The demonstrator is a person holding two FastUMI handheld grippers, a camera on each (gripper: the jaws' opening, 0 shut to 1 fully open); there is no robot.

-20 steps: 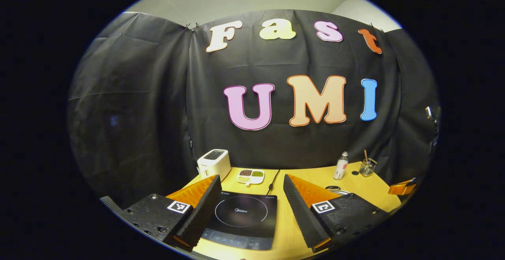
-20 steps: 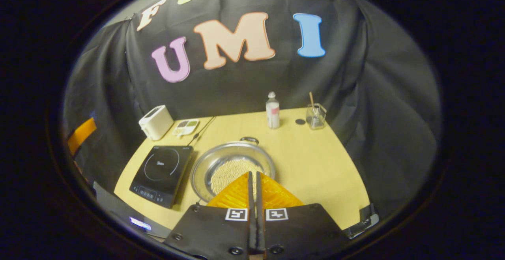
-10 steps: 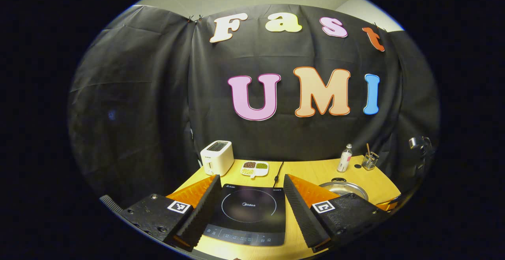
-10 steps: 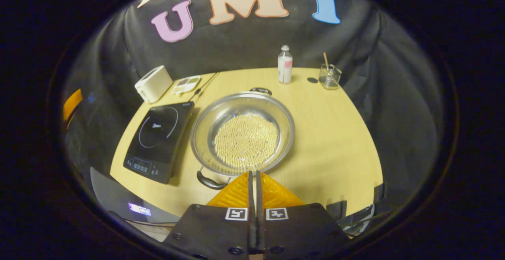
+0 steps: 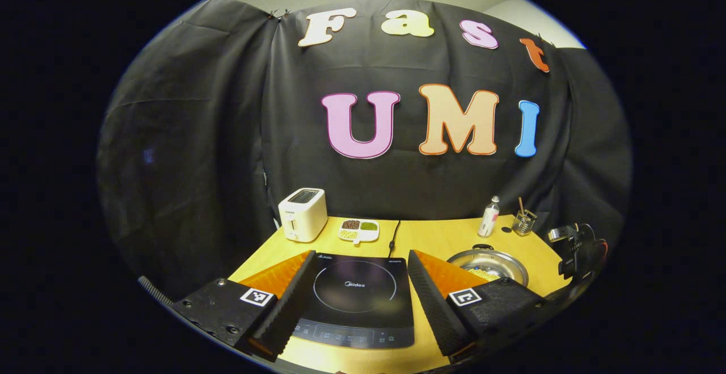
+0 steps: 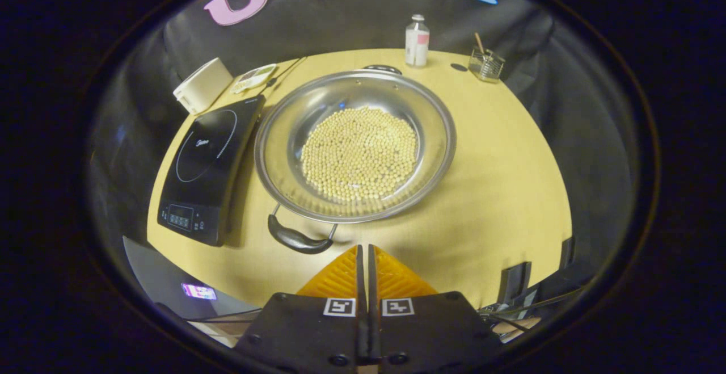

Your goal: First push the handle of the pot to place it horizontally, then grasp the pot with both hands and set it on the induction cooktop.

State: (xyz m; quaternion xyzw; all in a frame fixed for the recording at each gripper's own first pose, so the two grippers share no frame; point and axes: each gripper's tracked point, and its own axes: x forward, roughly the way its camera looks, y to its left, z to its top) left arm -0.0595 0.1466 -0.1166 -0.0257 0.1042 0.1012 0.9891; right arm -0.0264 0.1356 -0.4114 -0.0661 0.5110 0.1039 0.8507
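A wide steel pot (image 6: 282,130) with pale beans on its bottom sits on the yellow table (image 6: 499,181), just right of the black induction cooktop (image 6: 207,161). One dark handle (image 6: 298,239) points toward me at the pot's near left; the other handle (image 6: 383,68) is at the far rim. My right gripper (image 6: 363,247) is shut with nothing in it, tips just right of the near handle and apart from it. My left gripper (image 5: 361,255) is open above the cooktop (image 5: 354,297). The pot (image 5: 499,260) lies to its right, with the other gripper (image 5: 578,246) beyond.
A white toaster (image 6: 202,84), a divided snack dish (image 6: 253,77) and the cooktop's cord sit at the back left. A small bottle (image 6: 417,40) and a glass with a stick (image 6: 486,63) stand at the back right. Bare table lies right of the pot.
My right gripper, still shut, has come forward and down over the pot, whose near handle now lies just ahead of its tips. The left view has shifted slightly; the pot shows more.
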